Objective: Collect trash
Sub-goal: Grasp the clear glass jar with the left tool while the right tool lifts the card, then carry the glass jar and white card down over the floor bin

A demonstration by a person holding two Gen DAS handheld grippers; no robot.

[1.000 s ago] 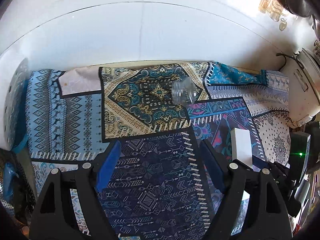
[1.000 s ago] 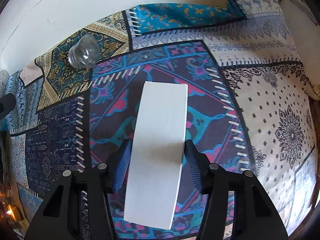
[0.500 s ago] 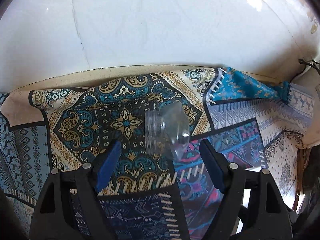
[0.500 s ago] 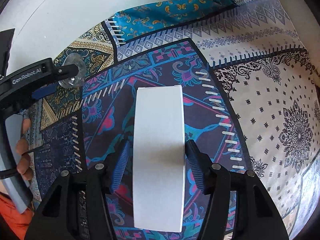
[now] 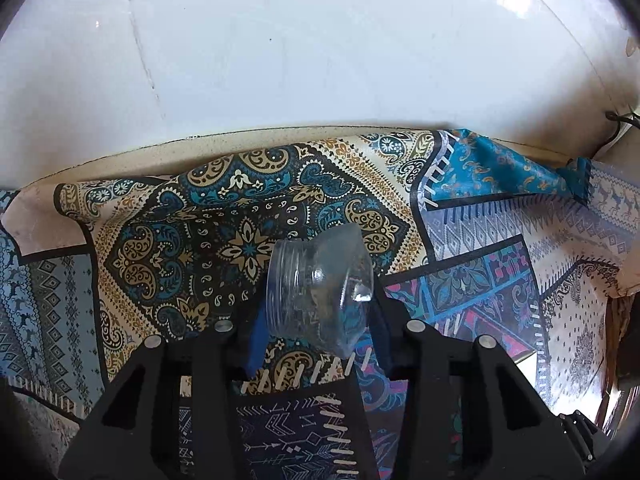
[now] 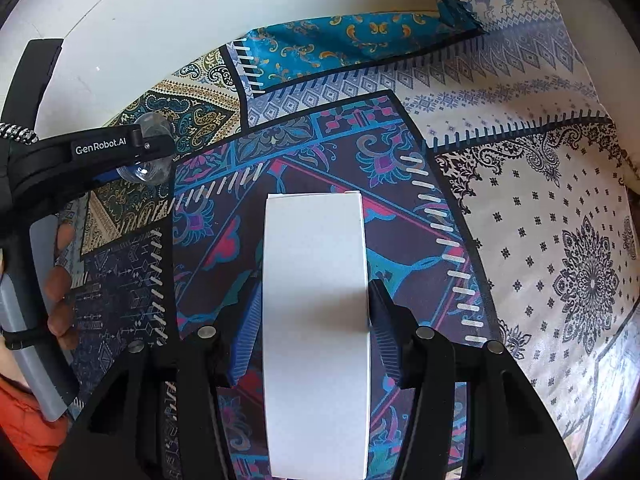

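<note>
Closing in now: the left claw (image 5: 316, 320) is squeezing its blue pads (image 5: 256, 338) around the clear plastic jar (image 5: 320, 292), where a second ago those jaws stood wide and the jar lay well ahead on the cloth. The jar sits between the pads, lying on its side, threaded mouth toward nine o'clock, base toward three. The pads look to be meeting its walls, and the thin plastic already looks dented and crumpled, so I'd call this grip only just made, with the lift to come.

Over on the right, the right claw (image 6: 312, 320) has a white cardboard box (image 6: 316, 320) between its ribbed blue pads (image 6: 246, 332), clamped against both long sides, jaws tightening a touch more. It had that box a second ago too, so piece one of the trash is secured and piece two is being taken. From this view the left claw (image 6: 136, 160) shows at ten o'clock, a person's hand (image 6: 60, 280) wrapped on its grey handle at eight o'clock, an orange sleeve below.

Textures, near to far: the box is flat-faced, matte, crisp-edged, a rigid thing that should hold well. The jar is glossy, see-through, round and slippery-looking, liable to deform or squirt out. Under both lies a patchwork cloth (image 5: 132, 272) covering the surface, smooth printed panels of paisley, arrows and diamonds. Beyond it, at twelve o'clock, a plain white wall (image 5: 320, 48).
</note>
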